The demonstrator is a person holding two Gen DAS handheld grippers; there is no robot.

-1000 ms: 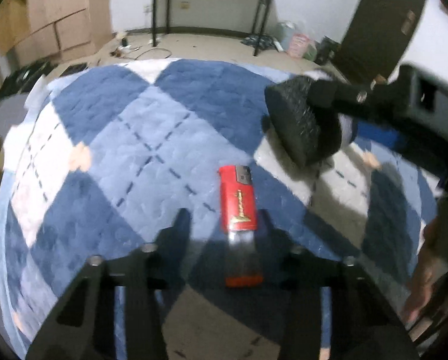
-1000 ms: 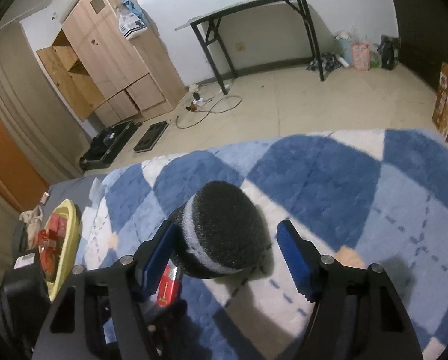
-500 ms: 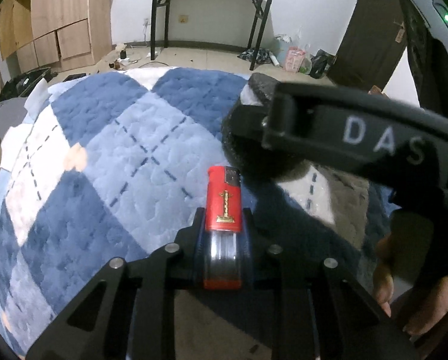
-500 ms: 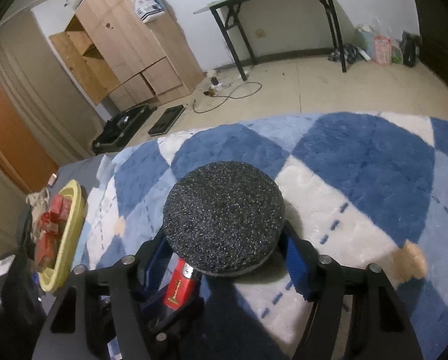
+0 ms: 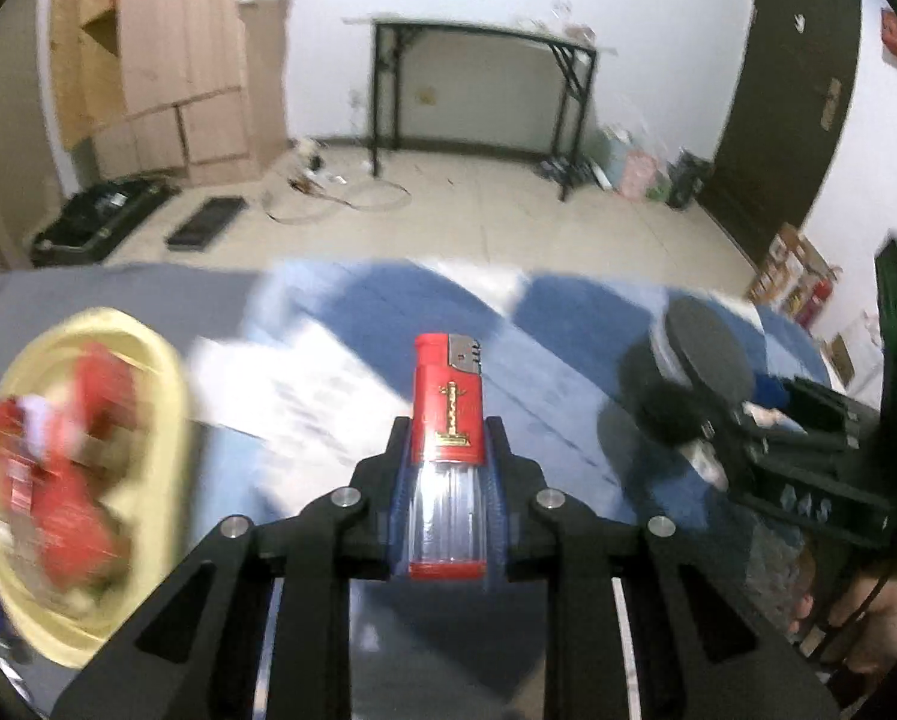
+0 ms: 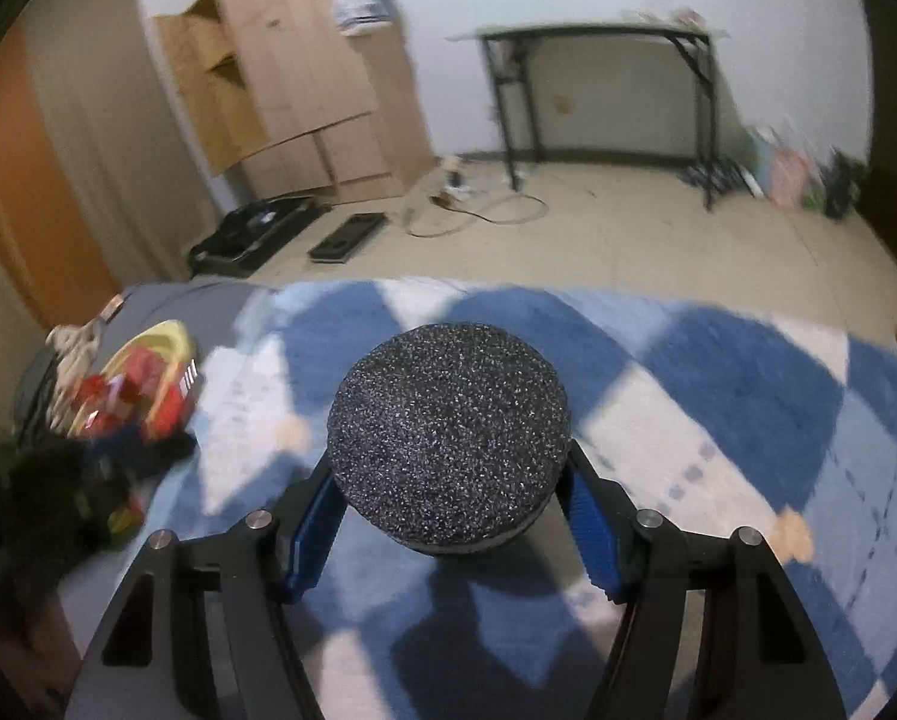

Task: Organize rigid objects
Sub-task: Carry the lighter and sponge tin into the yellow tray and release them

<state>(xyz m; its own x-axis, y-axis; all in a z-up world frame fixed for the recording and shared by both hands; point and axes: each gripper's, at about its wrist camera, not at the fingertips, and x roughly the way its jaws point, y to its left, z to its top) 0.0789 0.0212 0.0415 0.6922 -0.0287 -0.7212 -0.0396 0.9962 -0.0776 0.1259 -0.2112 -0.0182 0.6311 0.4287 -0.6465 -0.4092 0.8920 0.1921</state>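
My left gripper (image 5: 447, 438) is shut on a red lighter (image 5: 448, 402) with a clear lower half, held upright above the blue and white checked rug (image 5: 352, 330). A yellow bowl (image 5: 148, 360) with red packets in it lies at the left of that view, blurred. My right gripper (image 6: 448, 474) is shut on a round black speckled sponge disc (image 6: 448, 420), lifted over the rug (image 6: 718, 408). In the left wrist view the same disc (image 5: 703, 354) and the right gripper's black body show at the right. The right wrist view has the yellow bowl (image 6: 172, 339) at its left.
Beyond the rug lies bare floor with a black folding table (image 5: 484, 96), a wooden cupboard (image 5: 166, 72), black cases (image 5: 100, 222) and cables. A dark door (image 5: 790, 90) stands at the right. A person's hand (image 5: 874, 606) holds the right gripper.
The left gripper closed on the red lighter and lifted it, swinging left so the yellow bowl came into view. The right gripper closed on the sponge disc and raised it off the rug.
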